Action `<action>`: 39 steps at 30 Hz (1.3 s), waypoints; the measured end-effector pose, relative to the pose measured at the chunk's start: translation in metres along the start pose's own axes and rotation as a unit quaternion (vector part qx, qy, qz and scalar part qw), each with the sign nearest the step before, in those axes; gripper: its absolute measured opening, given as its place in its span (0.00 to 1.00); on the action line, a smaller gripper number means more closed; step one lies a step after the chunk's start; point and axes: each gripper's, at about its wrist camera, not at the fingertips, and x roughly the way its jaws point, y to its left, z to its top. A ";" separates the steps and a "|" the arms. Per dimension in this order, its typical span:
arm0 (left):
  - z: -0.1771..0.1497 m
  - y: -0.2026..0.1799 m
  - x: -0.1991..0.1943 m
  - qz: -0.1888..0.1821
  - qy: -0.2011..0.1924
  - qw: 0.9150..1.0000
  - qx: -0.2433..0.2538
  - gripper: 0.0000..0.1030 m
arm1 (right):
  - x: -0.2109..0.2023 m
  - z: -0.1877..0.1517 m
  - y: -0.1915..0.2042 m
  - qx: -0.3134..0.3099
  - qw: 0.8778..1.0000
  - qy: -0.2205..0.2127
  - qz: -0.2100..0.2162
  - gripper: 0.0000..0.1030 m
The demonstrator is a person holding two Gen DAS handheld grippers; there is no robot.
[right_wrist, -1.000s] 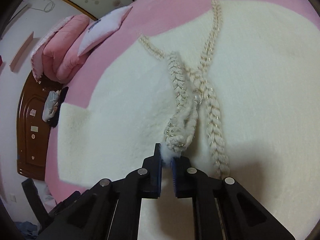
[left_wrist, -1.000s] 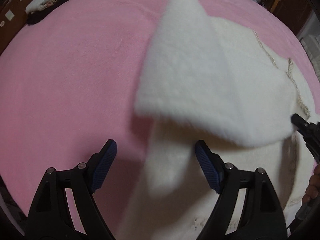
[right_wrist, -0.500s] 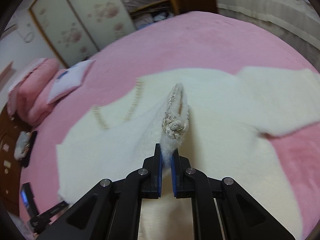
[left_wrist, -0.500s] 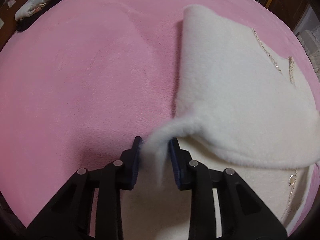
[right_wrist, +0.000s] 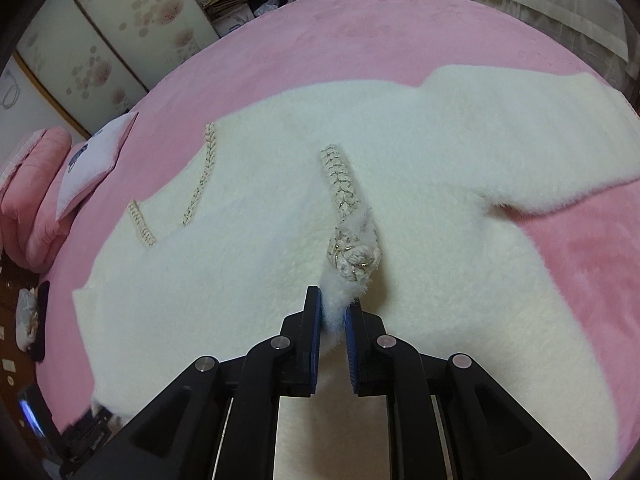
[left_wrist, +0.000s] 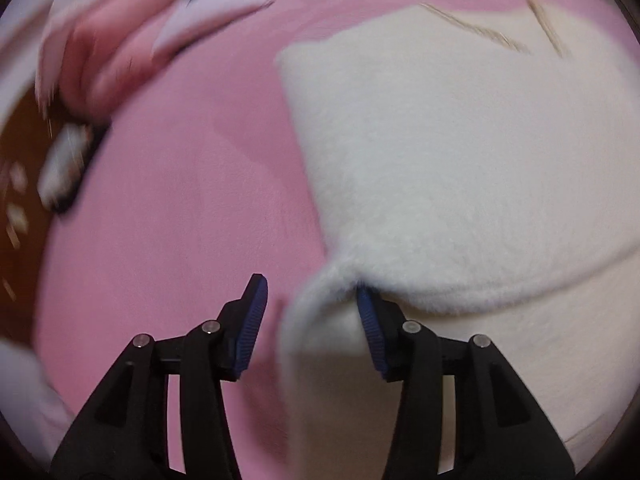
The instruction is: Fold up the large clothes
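**Holding a fluffy hem with one secure grip and one loose one**

Watching the left gripper (left_wrist: pixel 308 326), we see its blue ribbed pads (left_wrist: pixel 251 322) standing well apart, with a corner of the thick cream-white fleecy cardigan (right_wrist: pixel 256 264) drooping between them and brushing only the right-hand pad. We judge this hand has no hold on the cloth. The right gripper (right_wrist: pixel 333 334) is pinched tight on a tuft of the same cardigan just below its braided beige-and-gold trim (right_wrist: pixel 344 196). The garment lies spread across the pink plush bed cover (right_wrist: pixel 360 28), one sleeve folded in over the body, the other reaching out to the right.

What could go wrong, as we judge it:
- If we lift now, only the right side would rise, dragging the cardigan askew and undoing the folded sleeve.
- The deep pile is soft and slippery; a small tuft may slide out of the pads under the garment's weight.
- The knotted braid looks bulky, so a crease across it may spring open.
- Plush against plush may cling, so the lower layer could bunch rather than glide.

The fleece is thick, matte and rounded at every fold, holding no sharp edge. The trim is ropy, with metallic flecks. A pink quilted bolster (right_wrist: pixel 30 184) and a pale lilac pillow (right_wrist: pixel 96 160) sit well apart at the bed's head.
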 end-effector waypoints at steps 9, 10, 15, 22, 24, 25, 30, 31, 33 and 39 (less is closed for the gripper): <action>0.010 -0.003 0.018 -0.086 -0.028 0.995 0.030 0.09 | -0.024 0.008 0.000 -0.040 0.999 -0.022 0.007 0.28; 0.012 0.008 0.021 -0.106 -0.021 0.994 -0.010 0.08 | -0.025 0.008 0.000 -0.039 0.999 -0.023 0.011 0.28; -0.002 0.067 0.030 -0.145 0.005 0.978 -0.146 0.07 | -0.028 0.011 0.006 -0.045 0.998 -0.014 0.049 0.28; -0.020 0.117 0.080 -0.240 0.060 0.922 -0.298 0.08 | -0.018 0.011 0.012 -0.057 0.997 0.010 0.055 0.17; -0.024 0.117 0.086 -0.246 0.069 0.911 -0.323 0.11 | -0.006 0.009 0.009 -0.062 0.998 0.019 0.007 0.16; -0.024 0.118 0.087 -0.243 0.067 0.911 -0.326 0.13 | -0.001 0.008 0.006 -0.058 0.998 0.025 -0.028 0.17; -0.021 0.124 0.050 -0.161 0.069 0.931 -0.320 0.27 | -0.018 0.009 -0.003 -0.048 0.997 -0.009 -0.059 0.17; -0.020 0.125 0.040 -0.143 0.062 0.934 -0.320 0.27 | -0.026 0.009 0.000 -0.042 0.999 -0.015 -0.020 0.17; -0.017 0.122 0.012 -0.115 0.037 0.940 -0.318 0.27 | -0.033 0.006 0.011 -0.042 0.998 -0.010 0.043 0.17; 0.012 0.068 -0.004 -0.237 0.014 0.931 -0.277 0.27 | 0.003 -0.026 0.088 -0.060 0.970 0.090 0.217 0.17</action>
